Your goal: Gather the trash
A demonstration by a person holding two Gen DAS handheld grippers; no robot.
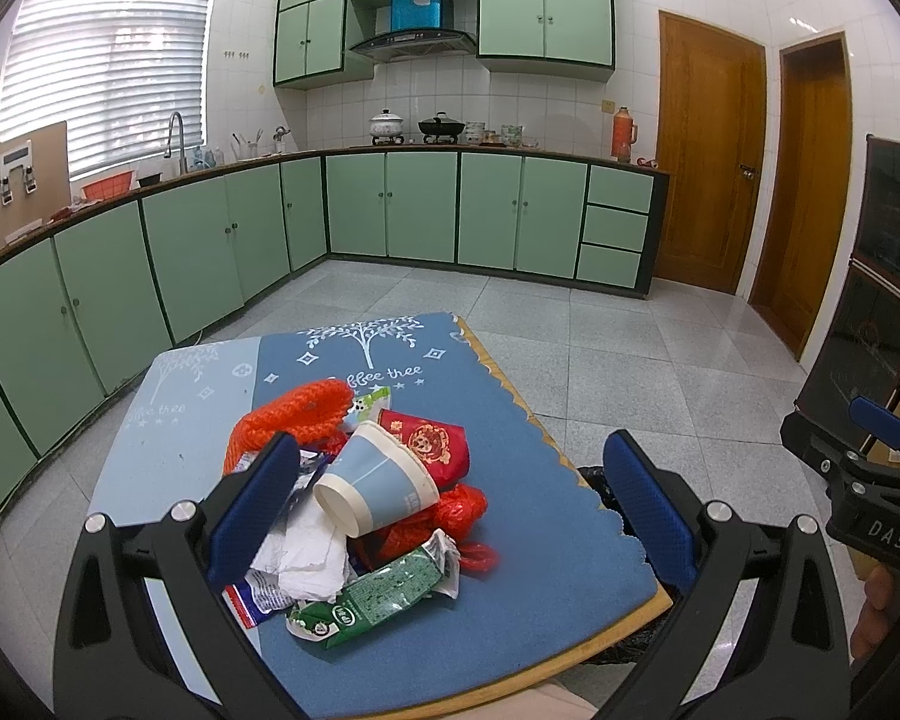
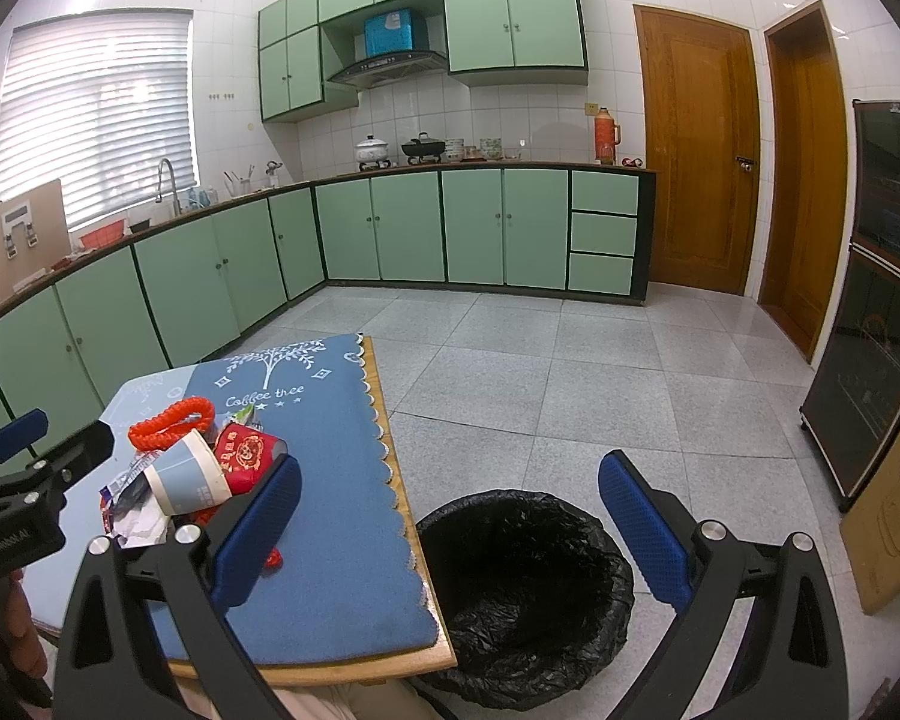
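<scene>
Trash sat heaped on the blue tablecloth [image 1: 510, 516], over a small wooden table [image 2: 306, 669] in a tiled kitchen. In that pile: a pale blue paper cup [image 1: 378, 489] on its side, a red paper cup [image 1: 432, 444] just behind it, orange netting [image 1: 300, 414], crumpled white paper [image 1: 306, 552] and a green wrapper [image 1: 378, 591] at the near edge. The left gripper [image 1: 450, 516] hovered spread wide, empty, its left finger close beside the pile. Over to the right gripper [image 2: 450, 534], also wide open and holding nothing, with the black-lined bin [image 2: 522, 594] on the floor between its fingers, tight against the table's right side. Green cabinets [image 1: 420, 210] ran along two walls, pots stood on the counter [image 1: 438, 147], blinds covered the window [image 1: 108, 60], and two wooden doors [image 1: 708, 162] stood at the right on a grey tiled floor [image 2: 570, 378].
</scene>
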